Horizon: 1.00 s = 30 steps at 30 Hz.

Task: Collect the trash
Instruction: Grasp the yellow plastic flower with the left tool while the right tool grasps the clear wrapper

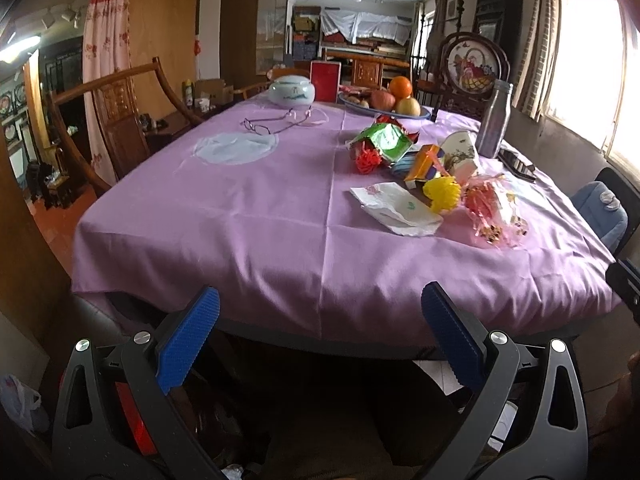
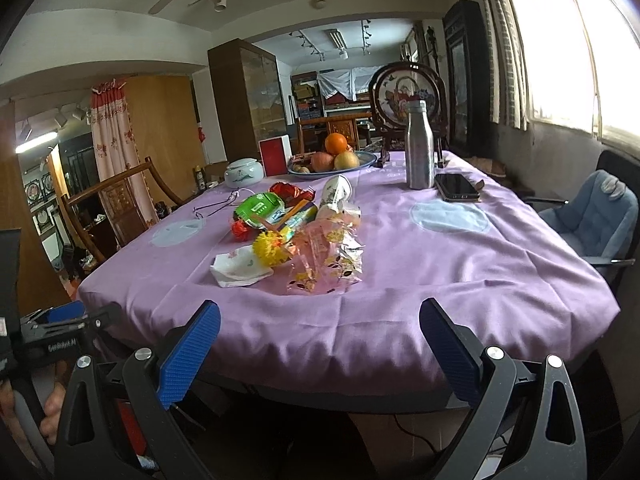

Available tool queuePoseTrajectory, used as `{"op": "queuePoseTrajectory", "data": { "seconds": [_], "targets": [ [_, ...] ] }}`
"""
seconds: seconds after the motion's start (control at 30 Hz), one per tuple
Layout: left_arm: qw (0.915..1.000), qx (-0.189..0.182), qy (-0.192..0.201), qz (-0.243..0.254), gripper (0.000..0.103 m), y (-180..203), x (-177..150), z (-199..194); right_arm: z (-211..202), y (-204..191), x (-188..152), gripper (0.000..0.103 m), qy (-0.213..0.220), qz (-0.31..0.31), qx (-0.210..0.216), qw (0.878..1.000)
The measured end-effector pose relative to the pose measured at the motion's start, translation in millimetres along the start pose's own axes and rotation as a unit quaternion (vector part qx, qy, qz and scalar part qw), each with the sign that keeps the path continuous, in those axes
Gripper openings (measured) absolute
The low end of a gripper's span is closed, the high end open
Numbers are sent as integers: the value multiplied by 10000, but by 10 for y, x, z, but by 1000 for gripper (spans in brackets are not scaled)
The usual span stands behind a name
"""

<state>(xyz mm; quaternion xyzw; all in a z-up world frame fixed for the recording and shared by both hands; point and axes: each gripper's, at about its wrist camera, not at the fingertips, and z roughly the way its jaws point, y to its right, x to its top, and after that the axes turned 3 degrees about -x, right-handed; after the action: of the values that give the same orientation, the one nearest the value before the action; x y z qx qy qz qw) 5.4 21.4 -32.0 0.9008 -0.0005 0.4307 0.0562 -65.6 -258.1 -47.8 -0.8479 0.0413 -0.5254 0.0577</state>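
Observation:
A heap of trash lies on the purple tablecloth (image 1: 240, 216): a white napkin (image 1: 396, 208) (image 2: 238, 268), a yellow pompom (image 1: 440, 194) (image 2: 272, 250), a crinkled pink cellophane wrapper (image 1: 494, 208) (image 2: 326, 260), a green foil wrapper (image 1: 386, 142) (image 2: 260, 208), an orange wrapper (image 1: 424, 164) and a tipped paper cup (image 1: 460, 150) (image 2: 334, 196). My left gripper (image 1: 320, 320) hangs open below the table's near edge, well short of the heap. My right gripper (image 2: 320, 334) is open too, at the near edge in front of the cellophane. Both hold nothing.
Toward the back stand a fruit bowl (image 2: 332, 160), a metal bottle (image 2: 420, 144), a phone (image 2: 456, 188), a white lidded jar (image 1: 292, 90) and glasses (image 1: 276, 122). A wooden chair (image 1: 120, 120) stands left, a blue chair (image 2: 592, 216) right. A hand (image 2: 52, 404) holds the left gripper.

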Motion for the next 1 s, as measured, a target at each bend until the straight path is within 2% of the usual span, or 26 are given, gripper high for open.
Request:
{"op": "queuePoseTrajectory", "data": {
  "seconds": [0.23,0.43,0.53,0.6,0.63,0.67,0.7,0.73,0.77,0.9,1.0],
  "targets": [
    [9991,-272,-321,82,97,123,270,459,559,202,33,97,-295,121,166,9994],
    [9986,-269,-254,381,97,353,494,775,1087,204,199,97,-634,170,392,9971],
    [9978,-364,-338,438,97,404,585,904,1304,120,288,92,-818,130,519,9952],
    [9969,-433,-361,553,97,466,658,982,1469,74,318,85,-951,47,511,9941],
    [9965,-452,-357,612,97,495,685,1005,1540,69,317,75,-1028,23,503,9934],
    [9959,-479,-354,673,97,526,711,1036,1595,73,302,54,-1088,14,508,9928],
    [9951,-541,-370,747,97,569,742,1074,1660,111,288,40,-1172,53,578,9914],
    [9941,-612,-391,802,97,605,759,1102,1675,150,279,10,-1191,120,686,9904],
    [9930,-696,-414,860,97,646,774,1132,1669,207,281,0,-1178,211,825,9894],
    [9875,-1034,-467,1093,97,849,832,1262,1453,471,383,0,-758,411,1100,9902],
    [9843,-1209,-551,1164,97,980,872,1407,1398,600,442,0,-683,449,1109,9905]
  ]
}}
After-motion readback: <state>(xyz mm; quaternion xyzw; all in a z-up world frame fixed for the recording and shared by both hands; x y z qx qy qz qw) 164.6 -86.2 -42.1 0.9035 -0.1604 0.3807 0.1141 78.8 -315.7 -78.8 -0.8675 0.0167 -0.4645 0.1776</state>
